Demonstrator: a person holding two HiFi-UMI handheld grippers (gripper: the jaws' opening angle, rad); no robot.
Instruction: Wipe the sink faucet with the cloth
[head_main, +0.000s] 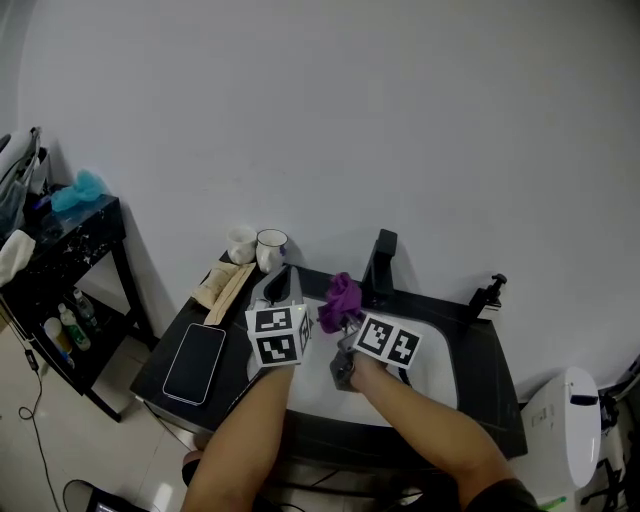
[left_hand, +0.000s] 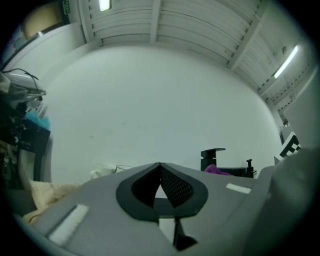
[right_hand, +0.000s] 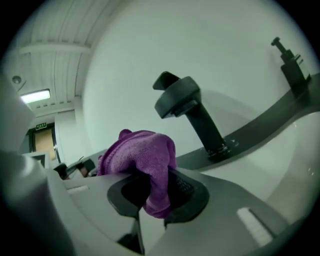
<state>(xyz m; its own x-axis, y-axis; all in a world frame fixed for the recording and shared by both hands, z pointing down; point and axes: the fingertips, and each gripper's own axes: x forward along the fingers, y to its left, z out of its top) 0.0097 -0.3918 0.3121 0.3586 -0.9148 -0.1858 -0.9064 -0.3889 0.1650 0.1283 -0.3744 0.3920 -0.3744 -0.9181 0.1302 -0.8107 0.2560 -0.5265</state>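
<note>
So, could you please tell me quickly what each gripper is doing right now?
Left gripper: jaws closed, holding nothing.
Right gripper: jaws closed on the crumpled purple fabric cloth.

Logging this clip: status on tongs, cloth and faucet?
Right tongs shut on purple fuzzy cloth. Left tongs shut, empty. Black angular sink faucet just ahead, cloth not touching it. Nothing between them.

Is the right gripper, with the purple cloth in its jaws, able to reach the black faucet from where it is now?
Probably yes. The right gripper holds the cloth just in front of the faucet, over the sink, and nothing stands between them in its view.
</note>
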